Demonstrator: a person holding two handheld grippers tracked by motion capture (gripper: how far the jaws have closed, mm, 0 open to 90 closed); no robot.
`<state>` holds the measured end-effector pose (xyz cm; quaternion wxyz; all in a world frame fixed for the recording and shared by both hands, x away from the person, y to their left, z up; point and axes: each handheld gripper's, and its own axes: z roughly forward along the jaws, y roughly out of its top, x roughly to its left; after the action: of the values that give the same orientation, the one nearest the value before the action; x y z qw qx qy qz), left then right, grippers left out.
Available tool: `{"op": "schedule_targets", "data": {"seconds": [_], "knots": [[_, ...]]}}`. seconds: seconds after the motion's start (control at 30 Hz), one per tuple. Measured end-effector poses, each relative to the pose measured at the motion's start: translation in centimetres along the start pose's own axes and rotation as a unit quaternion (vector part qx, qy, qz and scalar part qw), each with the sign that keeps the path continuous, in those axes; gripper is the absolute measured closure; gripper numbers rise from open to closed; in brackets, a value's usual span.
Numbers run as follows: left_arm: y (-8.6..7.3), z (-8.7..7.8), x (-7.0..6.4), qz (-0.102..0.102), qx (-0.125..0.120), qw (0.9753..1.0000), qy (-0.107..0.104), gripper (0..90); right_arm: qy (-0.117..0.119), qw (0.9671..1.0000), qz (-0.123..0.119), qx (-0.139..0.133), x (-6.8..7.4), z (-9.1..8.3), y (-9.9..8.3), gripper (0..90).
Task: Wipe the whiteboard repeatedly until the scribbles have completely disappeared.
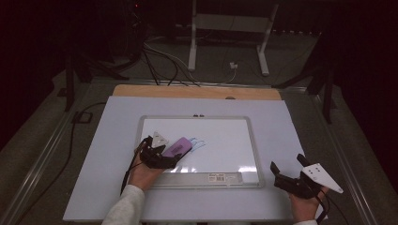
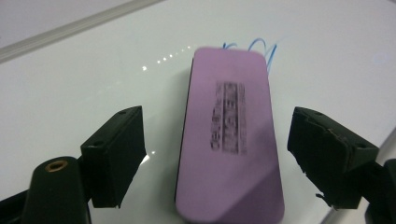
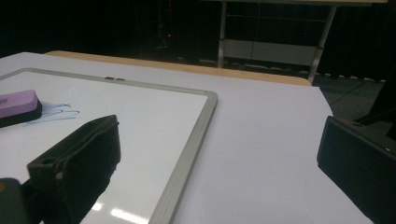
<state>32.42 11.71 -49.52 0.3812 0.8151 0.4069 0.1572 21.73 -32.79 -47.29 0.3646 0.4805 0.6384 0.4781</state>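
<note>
A big table point(image 1: 94, 187) with a pale top carried everything, and a whiteboard point(image 1: 244, 123) with a grey frame lay flat in the middle of it, likely so it could be wiped from above. A purple eraser point(image 1: 178, 147) rested on the board, near its left side, and its far end touched some blue pen marks point(image 1: 199, 142). It probably sat there because those marks were the thing to rub away. The left gripper point(image 1: 170, 155) was low over the board, right at the eraser. In the left gripper view its jaws stood apart, one on each side of the eraser point(image 2: 229, 140), with gaps showing, so it was not squeezing the eraser at that moment. The left hand point(image 1: 142, 174) came in from the near edge with the wrist low and the gripper pointed away and a bit to the right, lined up with the long eraser. The right gripper point(image 1: 287, 168) waited off the board, over the bare table near the right front corner, well apart from the eraser. Its jaws were wide apart and held nothing. The right hand point(image 1: 304, 204) looked like it was resting and staying out of the way.
</note>
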Motion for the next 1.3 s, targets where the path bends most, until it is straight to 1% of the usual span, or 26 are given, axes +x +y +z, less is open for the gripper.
{"op": "schedule_targets", "data": {"seconds": [0.03,0.1,0.13,0.27,0.33,0.37,0.4,0.53,0.63,0.87,0.97,1.03,1.1,1.23,1.27,1.3], "knots": [[0.2,0.2,0.0,0.000,0.001,1.0000,0.001,20.2,0.000,1.0000,-0.001,0.000,0.0,0.0,0.0,0.1],[0.6,0.6,-0.1,-0.002,0.006,1.0000,0.000,23.5,0.000,1.0000,0.001,0.000,0.0,0.0,0.0,0.1],[0.7,0.8,-0.1,-0.001,0.012,0.9999,-0.005,24.9,0.000,1.0000,0.002,0.000,-0.1,-0.1,0.0,0.1],[0.8,1.5,-0.6,0.011,0.024,0.9996,-0.006,30.9,-0.001,1.0000,0.002,0.000,-0.1,-0.1,0.0,0.1],[0.8,1.7,-0.8,0.018,0.031,0.9993,-0.005,35.5,0.000,1.0000,0.001,0.001,-0.1,-0.1,0.0,0.1],[0.8,1.8,-0.8,0.020,0.036,0.9991,-0.003,39.2,0.000,1.0000,0.001,0.001,-0.1,-0.1,0.0,0.1],[0.8,1.8,-0.8,0.019,0.036,0.9992,-0.003,41.0,0.000,1.0000,0.000,0.001,0.0,-0.1,0.1,0.1],[0.9,1.8,-0.8,0.019,0.040,0.9990,-0.001,41.7,0.000,1.0000,-0.001,0.001,0.0,-0.1,0.0,0.1],[0.9,1.7,-0.5,0.015,0.042,0.9990,0.005,41.8,0.000,1.0000,-0.002,0.001,0.0,-0.1,0.0,0.1],[0.8,1.4,1.1,-0.011,0.043,0.9985,0.032,41.9,0.000,1.0000,-0.001,0.001,0.0,-0.1,0.0,0.1],[0.7,1.3,1.1,-0.010,0.044,0.9984,0.033,41.9,0.001,1.0000,-0.002,0.002,0.0,0.0,0.0,0.1],[0.7,1.3,0.8,-0.002,0.047,0.9986,0.024,41.9,0.001,1.0000,-0.002,0.002,0.0,0.0,0.0,0.1],[0.7,1.2,0.4,0.012,0.049,0.9987,0.013,41.9,0.002,1.0000,-0.002,0.003,0.1,0.0,0.0,0.1],[0.8,1.3,-0.9,0.033,0.050,0.9981,-0.014,42.0,0.003,1.0000,-0.004,0.003,0.2,0.1,0.0,0.1],[0.8,1.4,-1.2,0.040,0.050,0.9978,-0.019,42.0,0.004,1.0000,-0.004,0.004,0.2,0.1,0.0,0.1],[0.8,1.4,-1.4,0.043,0.050,0.9976,-0.021,42.0,0.004,1.0000,-0.005,0.004,0.2,0.1,0.0,0.1]]}}
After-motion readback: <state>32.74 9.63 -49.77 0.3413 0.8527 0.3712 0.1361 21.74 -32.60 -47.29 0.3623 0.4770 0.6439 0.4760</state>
